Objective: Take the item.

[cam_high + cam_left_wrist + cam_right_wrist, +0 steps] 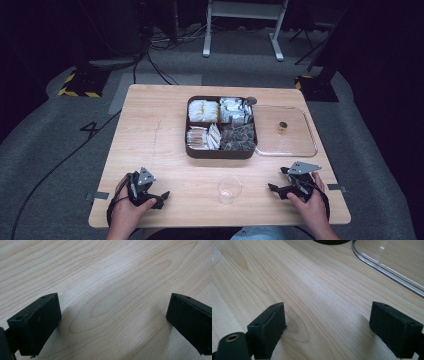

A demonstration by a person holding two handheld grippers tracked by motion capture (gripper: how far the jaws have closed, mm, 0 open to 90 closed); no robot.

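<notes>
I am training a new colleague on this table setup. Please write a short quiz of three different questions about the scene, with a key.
1. True or false: the clear lid is lying on the table to the right of the brown compartment box.
2. Multiple choice: where does the clear plastic cup stand? A) inside the box B) on the lid C) on the table between the two hand-held grippers
3. Fill in: the box is divided into ____ compartments.

Key
1. True.
2. C: it stands between the left hand-held gripper and the right hand-held gripper, both with jaws apart.
3. Four.

Clear cup [229, 189], apparently empty, upright
</notes>
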